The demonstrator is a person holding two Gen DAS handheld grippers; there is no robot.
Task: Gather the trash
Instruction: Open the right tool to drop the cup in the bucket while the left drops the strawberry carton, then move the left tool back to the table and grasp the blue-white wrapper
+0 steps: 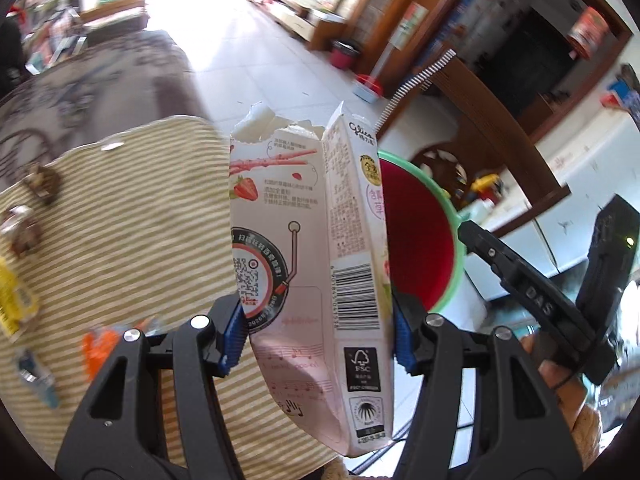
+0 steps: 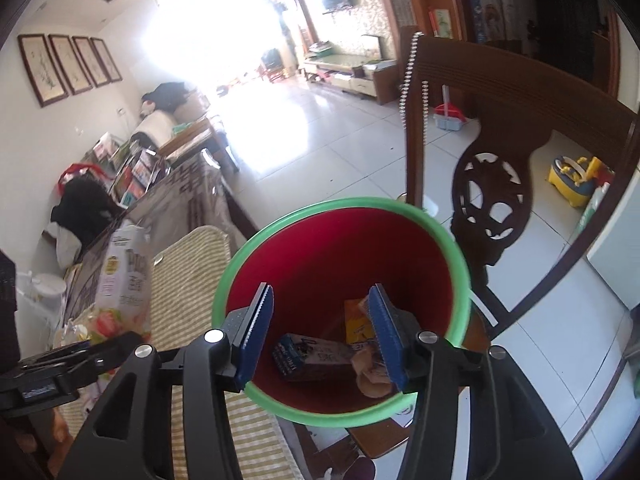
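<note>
Well, starting at my left, the leftover litter lies on the green-and-cream striped cloth covering the worktop (image 1: 132, 216): crumpled brown wrappers (image 1: 30, 208), a yellow packet (image 1: 14, 300), an orange scrap (image 1: 100, 344) and a small blue sachet (image 1: 38, 376), all off to the left of my left hand-held gripper (image 1: 318, 336). That gripper is partly closed, its blue pads (image 1: 234, 332) pressing both sides of a torn-open pink-and-white strawberry biscuit-stick carton (image 1: 316, 240), held upright by its lower half so the ragged top points away from me. I judge it is carried this way to tip straight into the round red bin with a green rim (image 2: 460, 264), which sits just to the right of and behind the carton.

My right hand-held gripper (image 2: 324, 336) hangs over that bin's mouth with its pads apart and nothing between them. Below it, on the bin's bottom, lie a small dark printed box (image 2: 308, 356), a yellow wrapper (image 2: 358, 326) and a tan crumpled piece (image 2: 370, 376). A carved dark wooden chair (image 2: 496, 200) stands behind the bin to the right.
</note>
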